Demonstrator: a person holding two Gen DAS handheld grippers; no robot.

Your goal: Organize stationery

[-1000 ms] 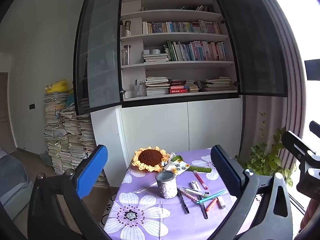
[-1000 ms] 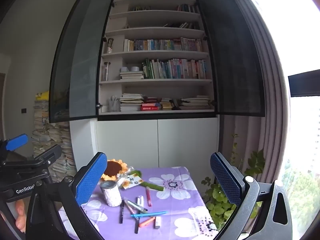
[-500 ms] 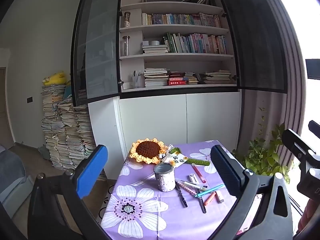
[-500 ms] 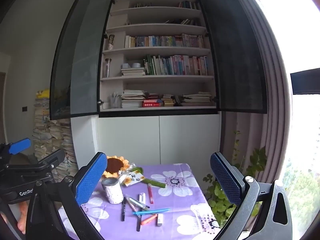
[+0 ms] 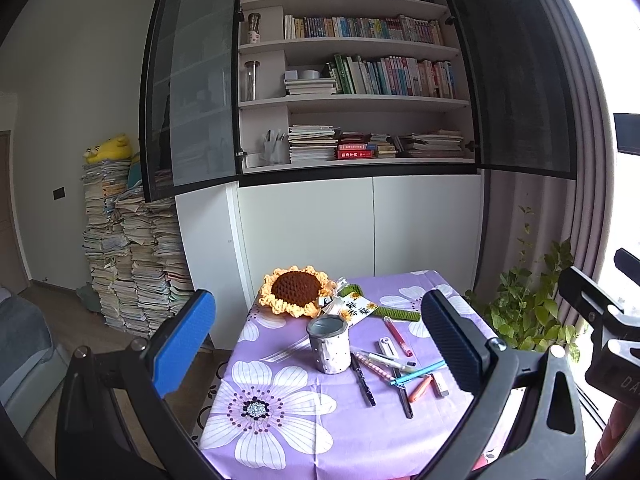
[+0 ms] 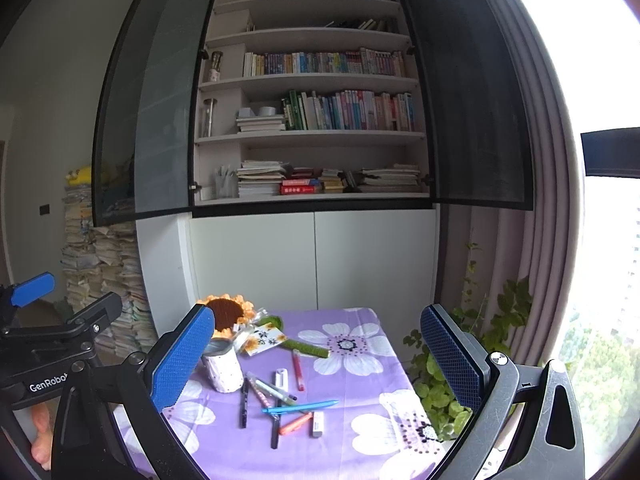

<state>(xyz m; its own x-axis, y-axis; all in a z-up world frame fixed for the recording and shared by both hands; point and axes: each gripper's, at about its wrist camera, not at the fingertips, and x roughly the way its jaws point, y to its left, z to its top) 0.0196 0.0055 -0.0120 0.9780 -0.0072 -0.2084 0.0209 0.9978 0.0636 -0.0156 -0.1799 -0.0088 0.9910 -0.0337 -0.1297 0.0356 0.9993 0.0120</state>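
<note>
A small table with a purple flowered cloth (image 5: 304, 432) holds a white dotted pen cup (image 5: 327, 344), upright and seemingly empty. Right of it lie several loose pens: a black pen (image 5: 363, 380), a blue pen (image 5: 418, 373), a pink pen (image 5: 397, 330), an orange marker (image 5: 420, 388) and a white eraser (image 5: 440, 384). The same cup (image 6: 222, 366) and blue pen (image 6: 300, 406) show in the right wrist view. My left gripper (image 5: 316, 344) is open and empty, above the table's near side. My right gripper (image 6: 320, 364) is open and empty, held back from the table.
A crocheted sunflower (image 5: 295, 290) and a printed card (image 5: 354, 309) lie at the table's far edge. Behind stands a white cabinet with open bookshelves (image 5: 352, 92). A potted plant (image 5: 528, 304) is right of the table, stacked books (image 5: 128, 256) left.
Both grippers have moved closer to the table and tilted down a little; the table and pens look larger and higher in view. Jaws stayed open.
</note>
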